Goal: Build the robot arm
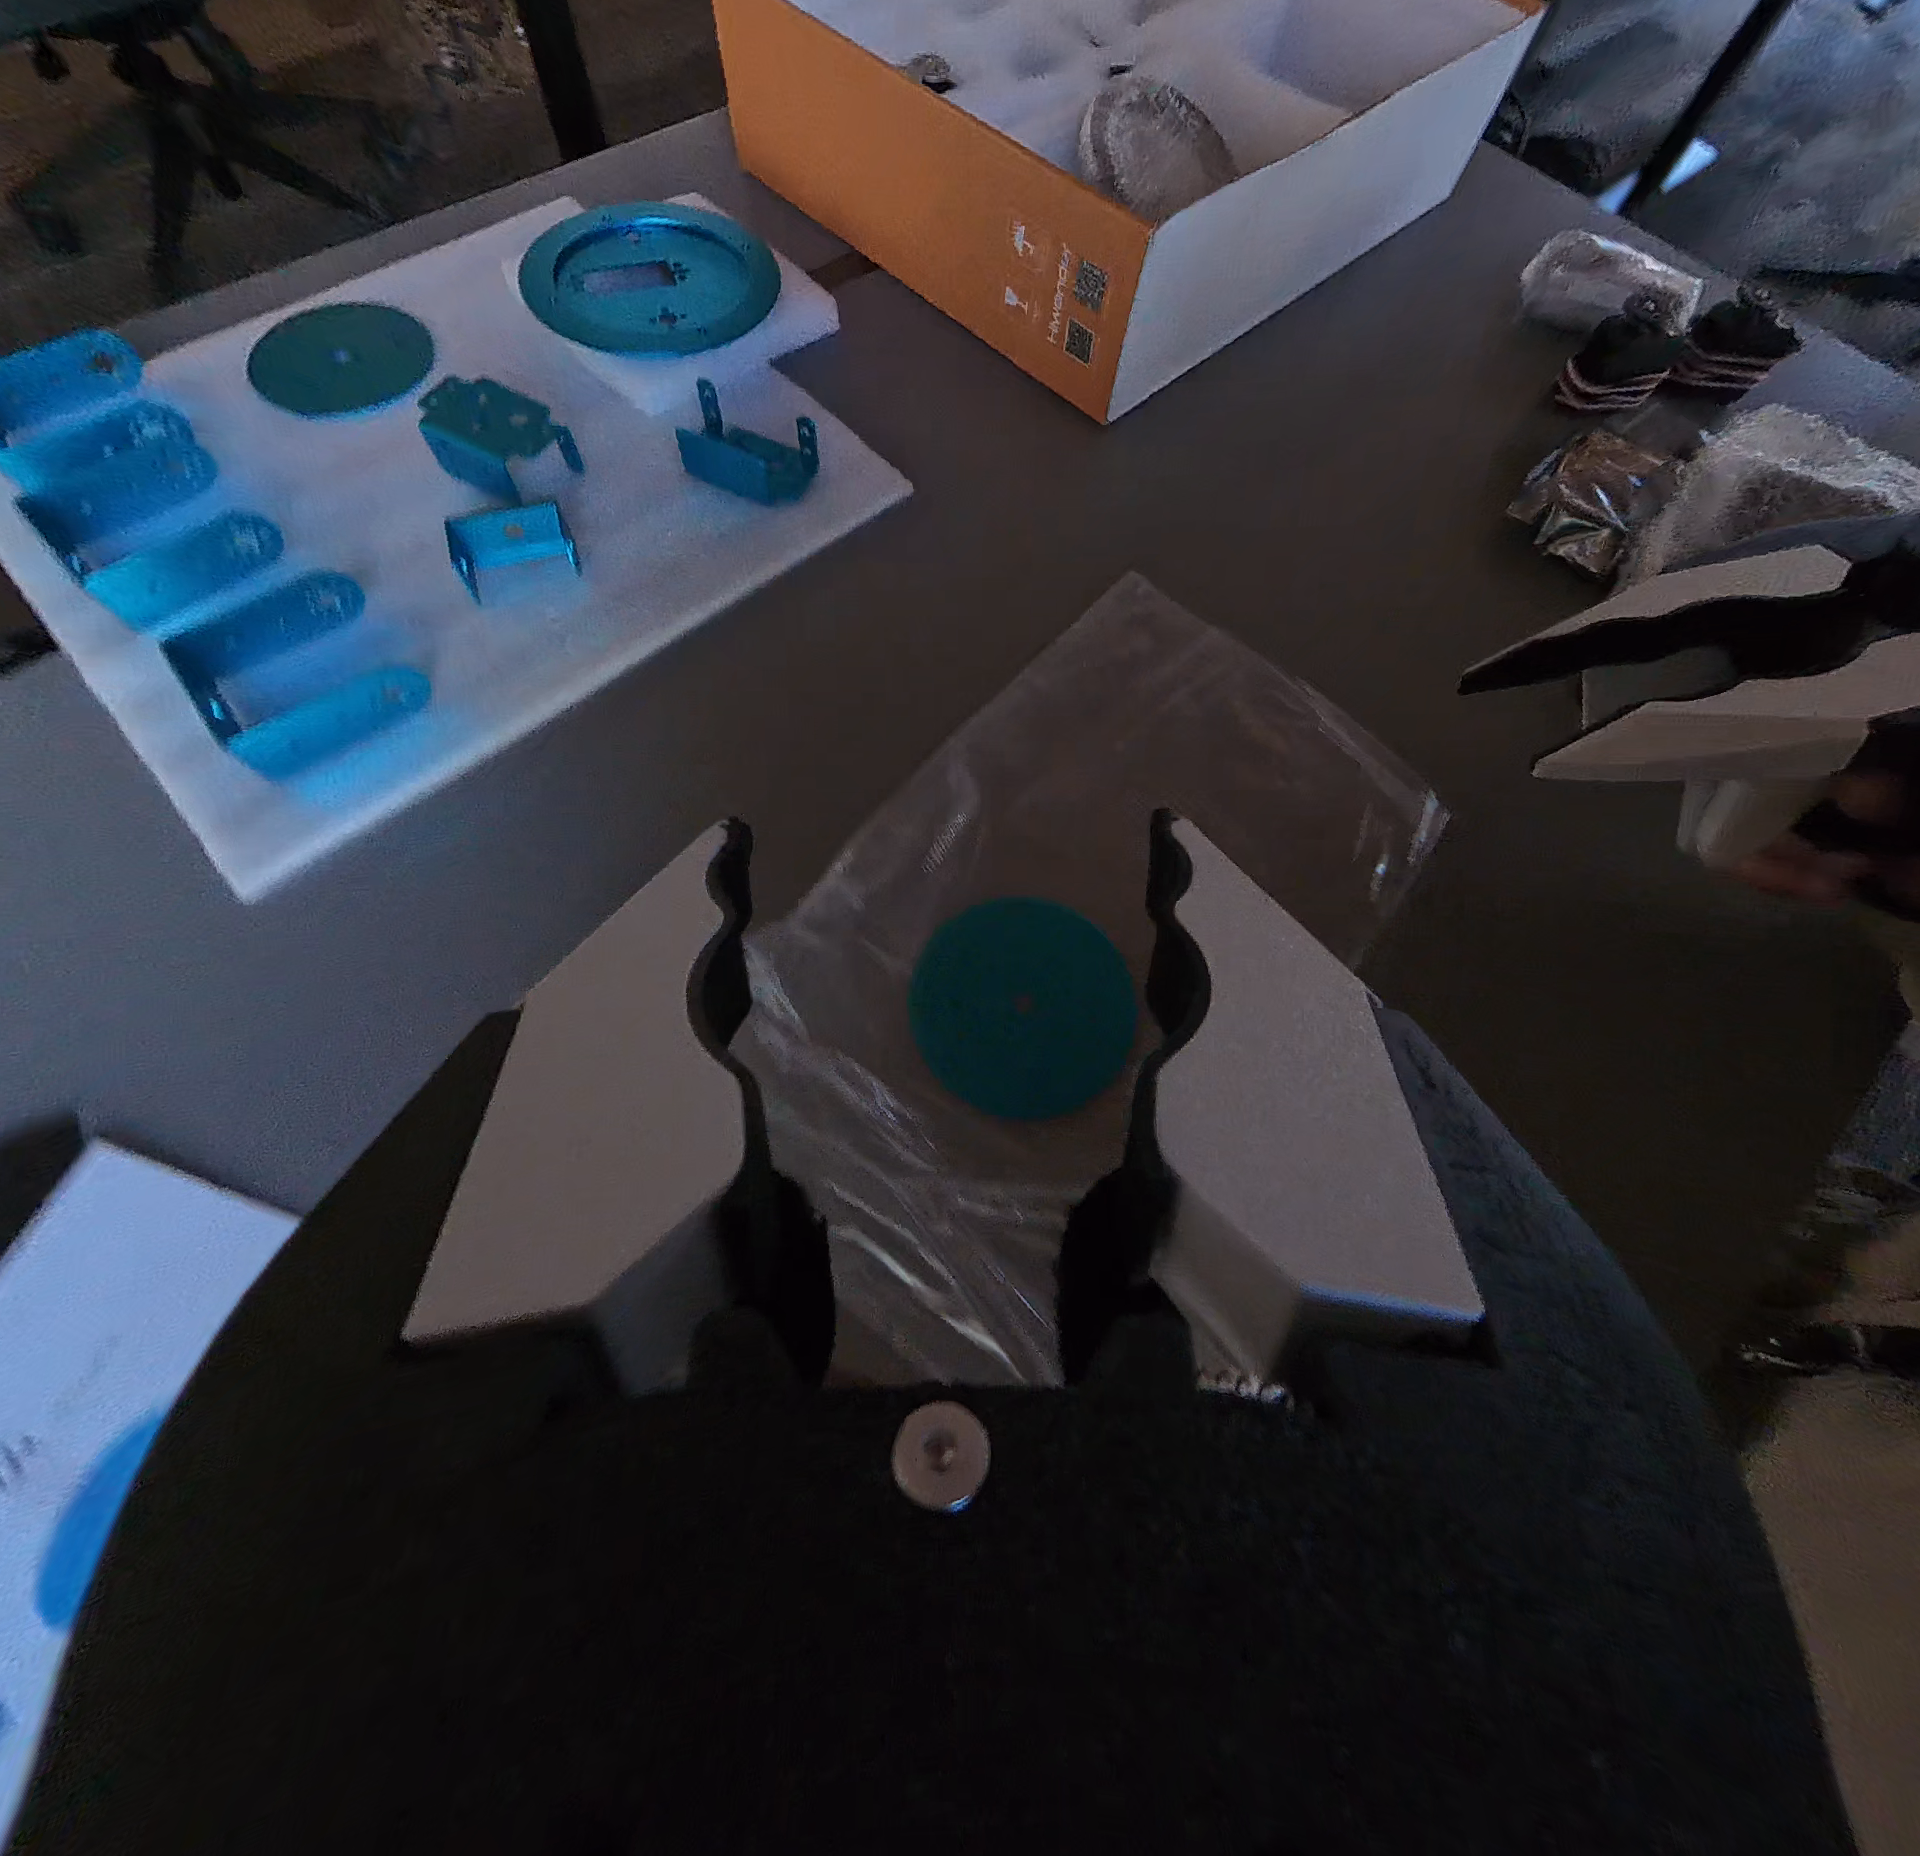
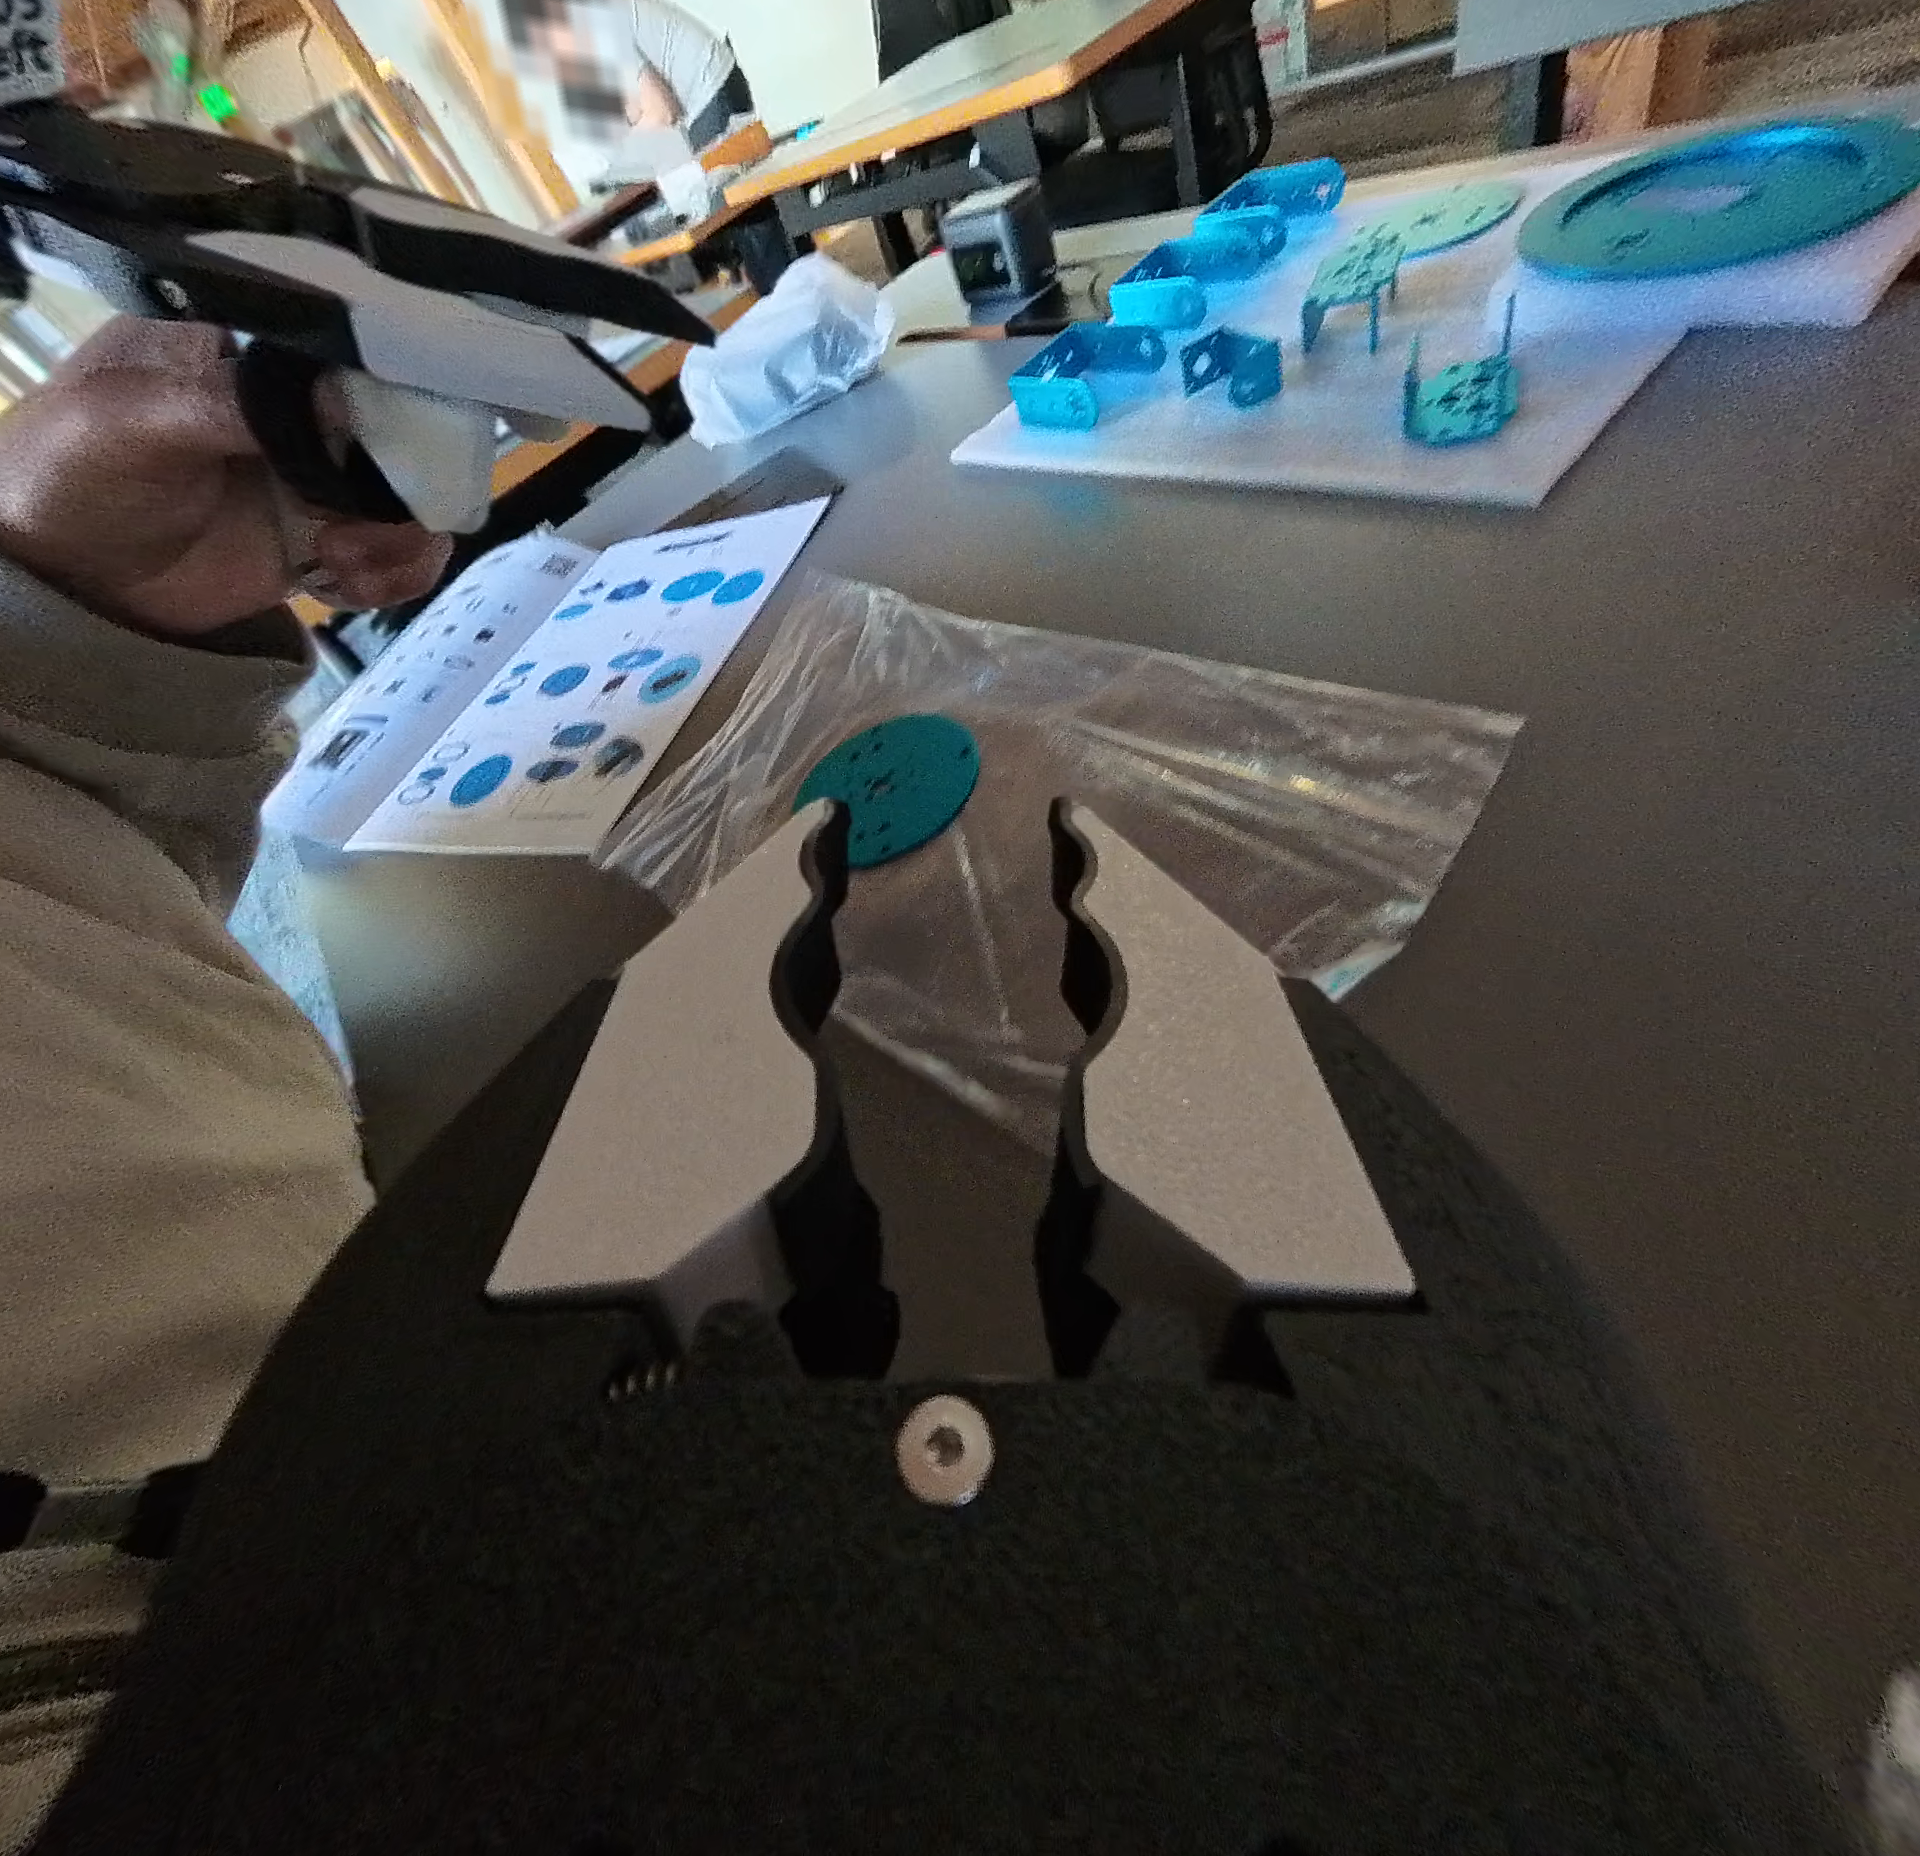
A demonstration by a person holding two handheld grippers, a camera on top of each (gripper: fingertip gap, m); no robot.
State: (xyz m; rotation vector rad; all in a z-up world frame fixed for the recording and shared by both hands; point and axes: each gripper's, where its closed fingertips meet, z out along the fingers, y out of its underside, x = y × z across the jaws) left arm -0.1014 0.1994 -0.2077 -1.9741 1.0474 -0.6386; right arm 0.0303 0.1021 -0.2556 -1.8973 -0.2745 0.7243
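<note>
A clear plastic bag (image 1: 1132, 767) lies flat on the grey table (image 1: 1195, 476) with a teal perforated disc (image 1: 1023, 1006) inside it. My left gripper (image 1: 951, 824) is open and hovers above the bag, and the disc shows between its fingers. My right gripper (image 2: 943, 809) is open and low over the same bag (image 2: 1195, 767), with its left fingertip (image 2: 821, 830) next to the disc (image 2: 894, 788). The right gripper also shows at the right edge of the left wrist view (image 1: 1507, 726). The left gripper (image 2: 665, 372) shows raised at the upper left of the right wrist view, held by a hand.
A white foam sheet (image 1: 665, 559) at the left holds several blue metal brackets (image 1: 509, 559), a flat disc (image 1: 341, 359) and a ring plate (image 1: 649, 279). An open orange-and-white box (image 1: 935, 185) stands behind. Bagged small parts (image 1: 1662, 352) lie at the right. A printed parts sheet (image 2: 540, 684) lies beside the bag.
</note>
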